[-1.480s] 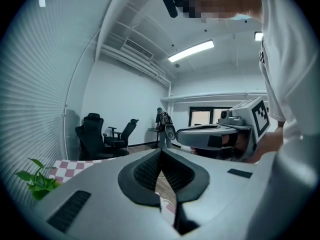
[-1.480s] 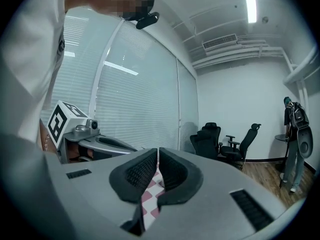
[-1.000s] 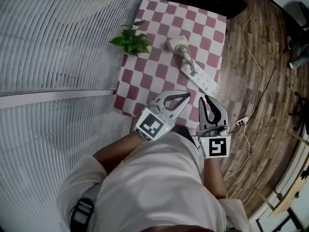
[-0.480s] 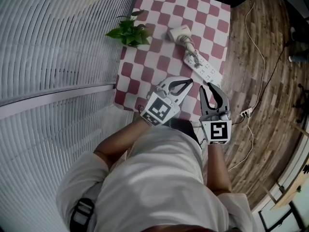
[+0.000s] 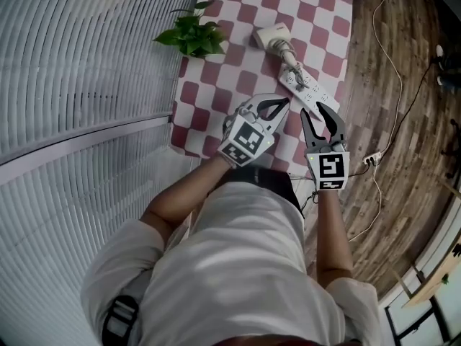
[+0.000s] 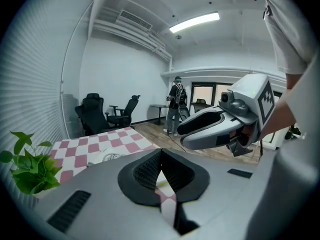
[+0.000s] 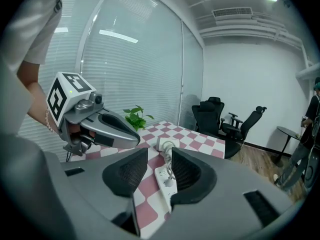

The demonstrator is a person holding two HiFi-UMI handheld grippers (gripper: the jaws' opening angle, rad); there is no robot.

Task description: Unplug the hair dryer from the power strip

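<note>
Progress: nothing looks done yet; the plug appears to sit in the power strip, so this reads as the approach.
Hair dryer: the hair dryer lies on the checked worktop just beyond the strip's far end, with its cord running back to the plug.
Left tool: the left tool is pinched closed and empty, above the worktop near the strip.
Right tool: the right tool is opening, fairly wide, with nothing gripped; strip and plug line up ahead of its gap.
Remaining: probably steady the strip, grip the plug, and pull it free.
</note>
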